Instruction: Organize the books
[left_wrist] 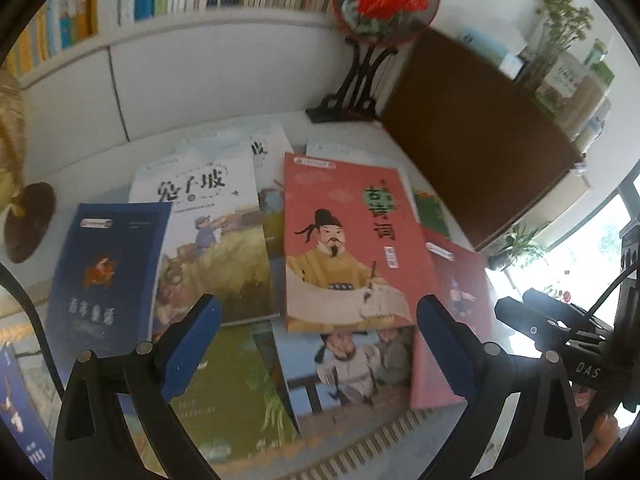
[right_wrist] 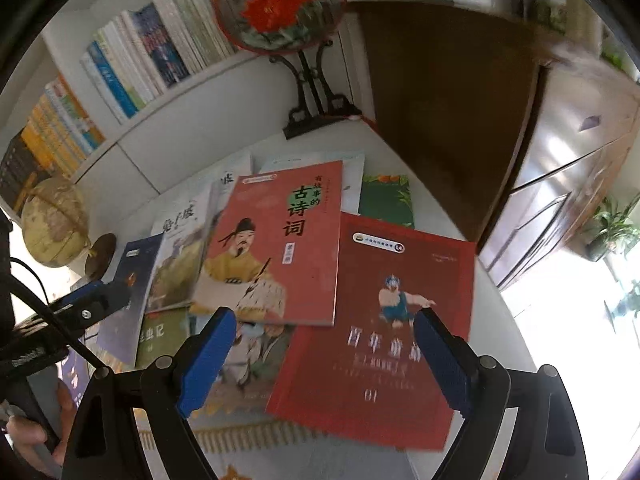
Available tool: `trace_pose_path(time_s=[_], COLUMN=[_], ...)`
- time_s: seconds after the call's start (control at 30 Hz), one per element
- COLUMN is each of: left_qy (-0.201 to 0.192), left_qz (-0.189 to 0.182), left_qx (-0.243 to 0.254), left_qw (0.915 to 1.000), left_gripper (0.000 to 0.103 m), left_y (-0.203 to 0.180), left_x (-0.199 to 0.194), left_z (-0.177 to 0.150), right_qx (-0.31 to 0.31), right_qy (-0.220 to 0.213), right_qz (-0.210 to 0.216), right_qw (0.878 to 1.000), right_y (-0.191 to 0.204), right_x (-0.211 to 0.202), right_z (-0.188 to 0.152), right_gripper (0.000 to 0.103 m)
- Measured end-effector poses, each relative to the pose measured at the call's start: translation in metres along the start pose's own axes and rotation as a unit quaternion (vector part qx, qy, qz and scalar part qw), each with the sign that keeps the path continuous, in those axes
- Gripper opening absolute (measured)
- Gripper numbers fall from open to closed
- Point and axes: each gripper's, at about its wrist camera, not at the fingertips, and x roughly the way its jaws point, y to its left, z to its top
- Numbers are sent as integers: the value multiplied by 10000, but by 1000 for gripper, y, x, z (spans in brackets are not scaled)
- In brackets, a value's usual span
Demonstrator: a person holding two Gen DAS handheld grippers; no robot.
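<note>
A: White table [right_wrist: 496, 320] under a white shelf [left_wrist: 208, 28] packed with upright books; a fan-shaped ornament on a dark stand [right_wrist: 312, 92] sits at the back beside a brown cabinet [left_wrist: 472, 136].

B: And the books to sort?

A: Strewn flat and overlapping, all in front of that ornament stand. The salmon poetry book [right_wrist: 280, 240] lies on top, nearest the stand; the red book [right_wrist: 384, 328] lies in front and to its right, long axis running roughly away from the camera, slightly skewed.

B: Which gripper is closer to the red one?

A: The right gripper [right_wrist: 324, 356] hangs above it, jaws spread wide, holding nothing. The left gripper [left_wrist: 320, 344], equally wide and empty, hangs over the salmon book's near edge.

B: Surfaces?

A: Thin, glossy paperbacks with flexible covers, probably slippery when stacked.
</note>
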Motion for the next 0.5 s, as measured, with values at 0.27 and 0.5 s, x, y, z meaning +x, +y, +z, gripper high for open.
trace_pose_path(time_s=[0.27, 0.5], left_qy=[392, 590], left_qz=[-302, -489], left_qx=[-218, -316], left_qw=[9985, 9966], left_gripper=[97, 97], left_y=[8, 16], left_x=[59, 87], left_z=[13, 15], right_qx=[85, -200], right_qy=[602, 828], right_qz=[208, 275], right_qw=[9979, 9960], right_y=[-13, -8], right_x=[64, 100], right_z=[19, 31], right_gripper=[87, 62])
